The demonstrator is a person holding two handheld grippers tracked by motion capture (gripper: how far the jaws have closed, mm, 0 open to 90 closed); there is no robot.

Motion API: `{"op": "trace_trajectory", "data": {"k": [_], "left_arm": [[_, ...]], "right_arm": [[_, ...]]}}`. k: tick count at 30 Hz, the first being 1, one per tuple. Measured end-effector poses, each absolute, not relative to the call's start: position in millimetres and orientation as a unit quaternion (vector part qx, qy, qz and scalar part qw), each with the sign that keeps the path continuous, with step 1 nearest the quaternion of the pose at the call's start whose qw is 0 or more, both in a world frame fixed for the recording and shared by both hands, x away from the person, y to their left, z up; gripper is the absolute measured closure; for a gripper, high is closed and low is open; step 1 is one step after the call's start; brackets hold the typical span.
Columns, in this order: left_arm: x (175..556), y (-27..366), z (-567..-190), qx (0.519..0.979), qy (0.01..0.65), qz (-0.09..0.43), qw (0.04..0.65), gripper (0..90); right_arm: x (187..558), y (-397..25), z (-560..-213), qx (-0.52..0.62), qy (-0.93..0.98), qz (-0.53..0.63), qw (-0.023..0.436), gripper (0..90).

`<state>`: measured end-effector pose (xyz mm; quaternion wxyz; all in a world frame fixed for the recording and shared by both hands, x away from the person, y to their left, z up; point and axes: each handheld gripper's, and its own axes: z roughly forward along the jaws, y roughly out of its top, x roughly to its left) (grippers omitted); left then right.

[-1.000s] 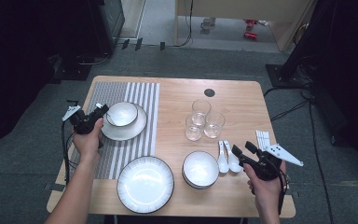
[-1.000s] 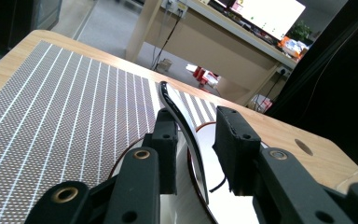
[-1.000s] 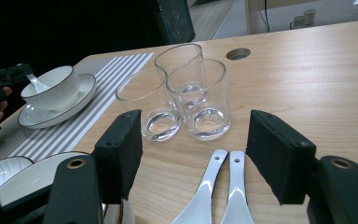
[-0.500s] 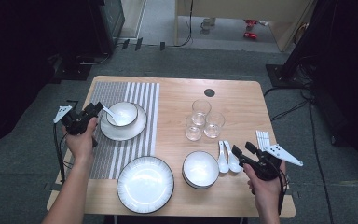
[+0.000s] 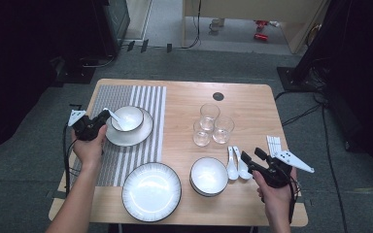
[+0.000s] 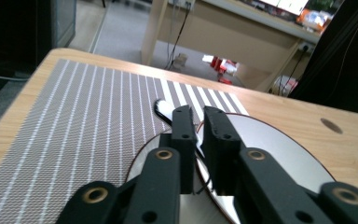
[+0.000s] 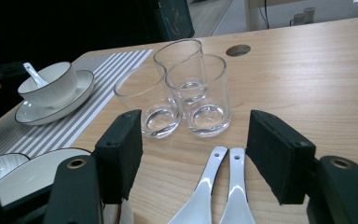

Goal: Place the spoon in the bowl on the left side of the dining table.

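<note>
A white bowl [image 5: 130,118] sits on a saucer [image 5: 133,137] on the striped placemat [image 5: 145,97], and a white spoon [image 5: 112,115] leans in it with its handle toward the left. My left gripper [image 5: 101,118] is just left of the bowl, with its jaws almost together and nothing between them. In the left gripper view the spoon handle's tip [image 6: 162,106] pokes out beyond the left gripper [image 6: 198,116]. My right gripper [image 5: 251,154] stands open near the table's front right, over two white spoons [image 5: 237,167]. In the right gripper view these two spoons [image 7: 216,196] lie between the wide jaws.
Three empty glasses [image 5: 210,124] are clustered mid-table. An empty white bowl [image 5: 209,175] and a large white plate [image 5: 151,191] sit along the front edge. A cable hole [image 5: 218,96] is near the back edge. A person's hand holds each gripper.
My left gripper has drawn back leftward from over the bowl, and the spoon now rests in the bowl. The right gripper has stayed put.
</note>
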<state>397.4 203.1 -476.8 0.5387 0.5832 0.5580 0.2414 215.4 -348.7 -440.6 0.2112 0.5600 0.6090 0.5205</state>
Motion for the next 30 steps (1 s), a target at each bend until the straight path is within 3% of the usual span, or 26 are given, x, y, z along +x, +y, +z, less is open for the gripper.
{"op": "trace_trajectory", "data": {"k": [12,15,19,24,30], "left_arm": [[421,190,-479,0.598,0.559,0.231,0.526,78.9],[422,190,-476,0.593,0.564,0.212,0.534,68.7],[416,194,-470,0.595,0.554,0.196,0.549,64.3],[407,199,-461,0.600,0.550,0.217,0.539,55.7],[393,199,-454,0.621,0.539,0.219,0.526,35.9]], "right_arm": [[215,-353,-442,0.562,0.607,0.520,0.213,36.7],[215,-355,-442,0.563,0.611,0.513,0.219,37.1],[215,-357,-441,0.564,0.609,0.512,0.222,37.1],[214,-359,-439,0.566,0.605,0.513,0.224,37.0],[213,-362,-438,0.566,0.604,0.511,0.230,36.9]]}}
